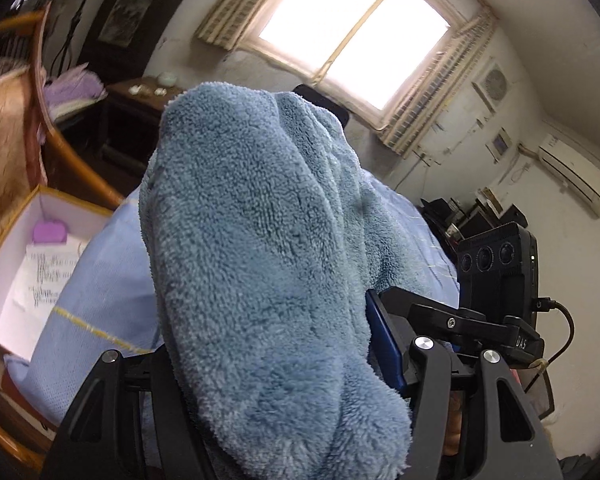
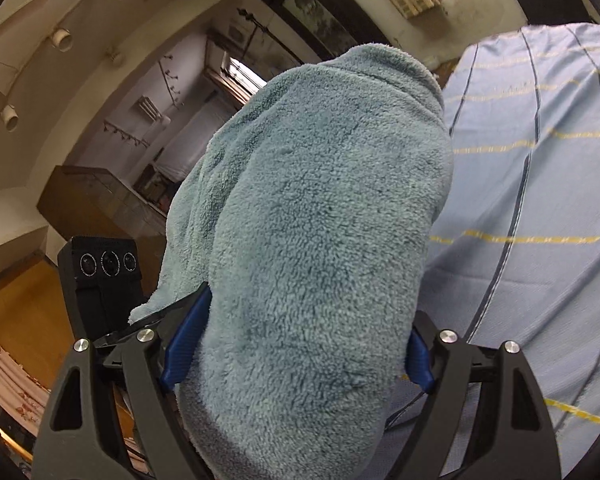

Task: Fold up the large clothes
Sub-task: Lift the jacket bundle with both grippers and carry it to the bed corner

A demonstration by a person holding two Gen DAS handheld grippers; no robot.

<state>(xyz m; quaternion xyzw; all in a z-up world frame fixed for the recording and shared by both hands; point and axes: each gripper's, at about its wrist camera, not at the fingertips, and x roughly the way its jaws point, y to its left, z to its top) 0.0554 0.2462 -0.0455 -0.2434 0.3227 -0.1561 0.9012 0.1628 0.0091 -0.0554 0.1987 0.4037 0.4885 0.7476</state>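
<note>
A thick blue fleece garment point(image 1: 260, 248) fills the middle of the left wrist view and drapes over my left gripper point(image 1: 276, 360), which is shut on it; only the right blue pad point(image 1: 384, 344) shows. The same fleece garment point(image 2: 320, 220) hangs over my right gripper point(image 2: 300, 344) in the right wrist view, clamped between its blue pads point(image 2: 184, 340). Both grippers hold the garment lifted, tilted up toward the walls and ceiling. The fingertips are hidden by the cloth.
A light blue sheet with yellow and dark stripes point(image 2: 540, 200) lies behind the garment. An open cardboard box with papers point(image 1: 32, 264) sits at the left. The other gripper's camera unit point(image 1: 496, 268) is at the right. A window point(image 1: 352, 32) and an air conditioner point(image 1: 572, 172) are on the walls.
</note>
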